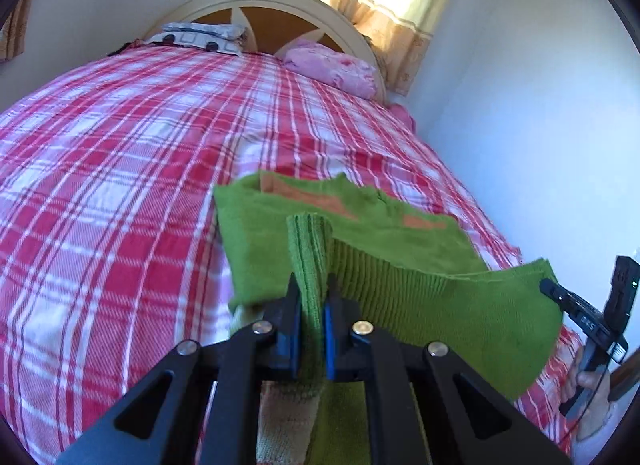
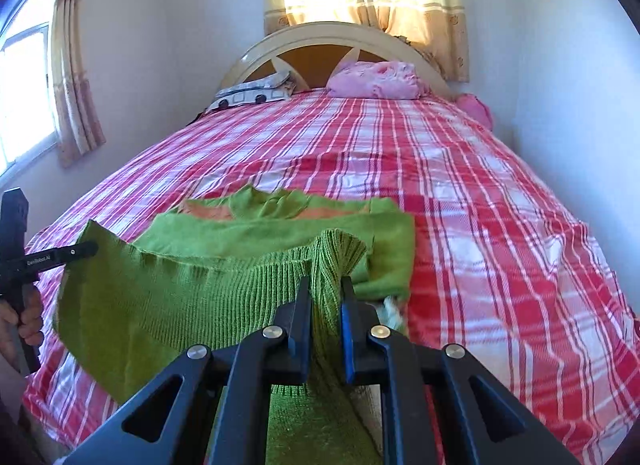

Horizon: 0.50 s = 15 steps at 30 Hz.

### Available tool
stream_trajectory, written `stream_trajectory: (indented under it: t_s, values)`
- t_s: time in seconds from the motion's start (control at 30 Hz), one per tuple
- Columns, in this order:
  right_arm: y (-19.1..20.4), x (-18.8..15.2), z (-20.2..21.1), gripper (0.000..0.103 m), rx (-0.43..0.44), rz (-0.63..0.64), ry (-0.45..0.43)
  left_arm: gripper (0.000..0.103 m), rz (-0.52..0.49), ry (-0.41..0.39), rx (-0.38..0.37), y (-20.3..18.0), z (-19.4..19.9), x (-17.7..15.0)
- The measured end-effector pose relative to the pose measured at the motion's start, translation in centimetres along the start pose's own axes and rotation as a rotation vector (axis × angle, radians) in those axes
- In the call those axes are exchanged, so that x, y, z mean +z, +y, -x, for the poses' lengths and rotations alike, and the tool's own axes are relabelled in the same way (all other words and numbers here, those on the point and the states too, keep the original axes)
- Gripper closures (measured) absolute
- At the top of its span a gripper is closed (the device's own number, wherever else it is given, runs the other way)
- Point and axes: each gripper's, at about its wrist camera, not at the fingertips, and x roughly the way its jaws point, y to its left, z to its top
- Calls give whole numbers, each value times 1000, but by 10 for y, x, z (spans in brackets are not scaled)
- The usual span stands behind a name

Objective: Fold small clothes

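A small green knit sweater (image 1: 420,265) with orange patches lies on the red plaid bed (image 1: 120,185). Its ribbed hem is lifted off the bed and stretched between my two grippers. My left gripper (image 1: 314,289) is shut on one bunched corner of the hem. My right gripper (image 2: 326,289) is shut on the other corner of the sweater (image 2: 224,265). The right gripper also shows at the right edge of the left wrist view (image 1: 552,291), and the left gripper at the left edge of the right wrist view (image 2: 90,249). The sweater's far part rests on the bed.
The bed (image 2: 480,205) runs back to a cream headboard (image 2: 332,37). A pink bundle (image 2: 376,79) and a patterned pillow (image 2: 252,93) lie at its head. White walls stand close on both sides, with curtained windows behind and to the left.
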Motion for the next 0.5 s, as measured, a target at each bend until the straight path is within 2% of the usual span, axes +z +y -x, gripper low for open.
stream_trajectory:
  t_s: [0.17,0.5]
  values:
    - [-5,8,-17,92,-27,-27,6,93,20,11,29,2,-17,6]
    - [-18,56,-51,94,-78,-23,-40,93,25,-41,54,3,-47,59]
